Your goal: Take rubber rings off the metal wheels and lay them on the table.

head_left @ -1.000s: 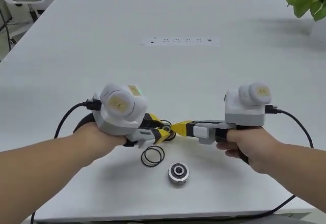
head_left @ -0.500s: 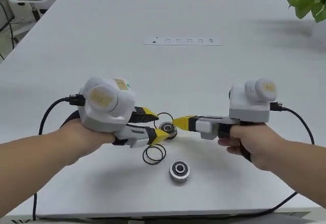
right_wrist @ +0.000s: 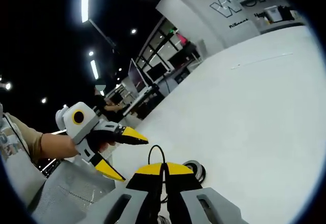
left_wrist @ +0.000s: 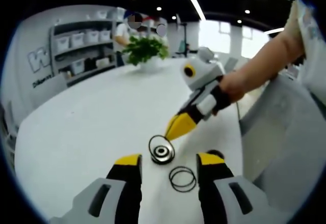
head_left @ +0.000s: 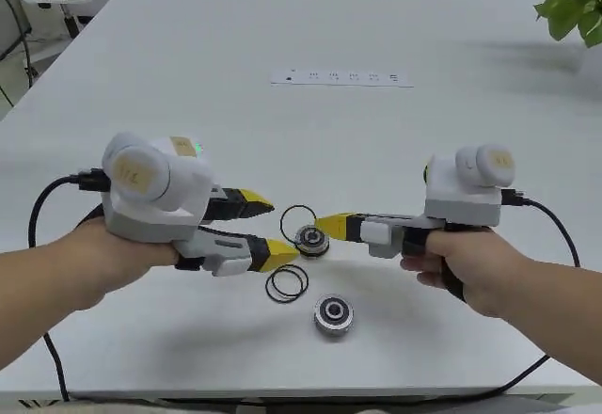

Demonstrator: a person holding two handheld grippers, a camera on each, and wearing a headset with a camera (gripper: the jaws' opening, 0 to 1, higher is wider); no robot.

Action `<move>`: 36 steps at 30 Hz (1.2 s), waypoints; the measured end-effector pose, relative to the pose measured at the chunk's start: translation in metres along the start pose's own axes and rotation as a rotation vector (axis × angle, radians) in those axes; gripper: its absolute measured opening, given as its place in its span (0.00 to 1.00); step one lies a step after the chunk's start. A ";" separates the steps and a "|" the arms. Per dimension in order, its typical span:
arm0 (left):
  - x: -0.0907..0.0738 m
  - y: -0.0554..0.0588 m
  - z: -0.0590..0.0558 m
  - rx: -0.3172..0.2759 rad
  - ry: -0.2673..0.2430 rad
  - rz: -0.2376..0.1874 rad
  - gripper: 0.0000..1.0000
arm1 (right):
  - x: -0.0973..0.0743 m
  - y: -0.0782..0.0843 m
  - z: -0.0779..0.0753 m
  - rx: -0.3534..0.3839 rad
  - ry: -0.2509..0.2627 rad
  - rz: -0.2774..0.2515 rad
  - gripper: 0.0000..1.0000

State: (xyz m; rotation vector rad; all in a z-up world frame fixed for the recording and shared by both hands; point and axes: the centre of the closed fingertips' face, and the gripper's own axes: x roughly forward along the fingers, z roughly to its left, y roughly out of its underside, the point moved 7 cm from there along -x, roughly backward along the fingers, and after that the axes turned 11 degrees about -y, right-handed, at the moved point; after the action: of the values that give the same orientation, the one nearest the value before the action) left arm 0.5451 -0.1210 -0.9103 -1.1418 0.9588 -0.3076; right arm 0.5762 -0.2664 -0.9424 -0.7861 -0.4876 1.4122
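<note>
Metal wheels, black rings beside, one upright

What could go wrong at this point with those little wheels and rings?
1. The right tool pinches a rubber ring that seems hooked on the wheel, while the left tool is open and holds nothing; pulling could drag the wheel along.
2. The thin ring might slip from the shut tips and spring away.
3. The loose rings lying close by could get knocked.

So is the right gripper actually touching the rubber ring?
Touching. In the right gripper view the right gripper has its jaws shut on the rubber ring, whose loop rises from between them.
</note>
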 end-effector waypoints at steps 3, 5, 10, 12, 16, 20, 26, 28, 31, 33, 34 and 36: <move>-0.006 0.001 0.000 -0.013 0.001 -0.009 0.46 | 0.002 0.002 0.002 0.017 -0.007 0.007 0.00; -0.009 0.002 0.000 -0.013 0.003 -0.010 0.49 | 0.003 0.004 0.003 0.015 -0.012 0.020 0.00; -0.016 0.006 -0.001 -0.014 0.007 -0.010 0.53 | 0.005 0.009 0.003 0.027 -0.020 0.049 0.00; -0.019 0.007 -0.001 -0.020 0.005 -0.014 0.54 | 0.005 0.012 0.002 0.033 -0.021 0.067 0.00; -0.025 0.009 0.000 -0.026 0.004 -0.015 0.56 | 0.008 0.019 0.001 0.045 -0.024 0.109 0.00; -0.029 0.012 0.001 -0.029 -0.001 -0.015 0.57 | 0.010 0.025 0.000 0.049 -0.023 0.144 0.00; -0.034 0.019 0.001 -0.038 -0.006 -0.008 0.59 | 0.015 0.031 -0.001 0.045 -0.023 0.191 0.00; -0.036 0.020 0.001 -0.041 -0.008 -0.006 0.60 | 0.016 0.032 -0.001 0.044 -0.022 0.202 0.00; -0.037 0.023 0.001 -0.045 -0.012 -0.003 0.60 | 0.017 0.035 -0.002 0.044 -0.017 0.222 0.00; -0.037 0.023 0.001 -0.045 -0.013 -0.001 0.60 | 0.018 0.036 -0.002 0.041 -0.012 0.233 0.00; -0.037 0.024 0.001 -0.045 -0.013 0.000 0.60 | 0.018 0.037 -0.003 0.032 -0.006 0.243 0.00; -0.038 0.025 0.001 -0.045 -0.015 0.003 0.60 | 0.019 0.038 -0.003 0.032 -0.005 0.252 0.00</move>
State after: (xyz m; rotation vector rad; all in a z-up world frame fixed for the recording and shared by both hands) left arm 0.5175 -0.0851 -0.9139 -1.1818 0.9583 -0.2762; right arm 0.5547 -0.2494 -0.9749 -0.8403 -0.3779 1.6509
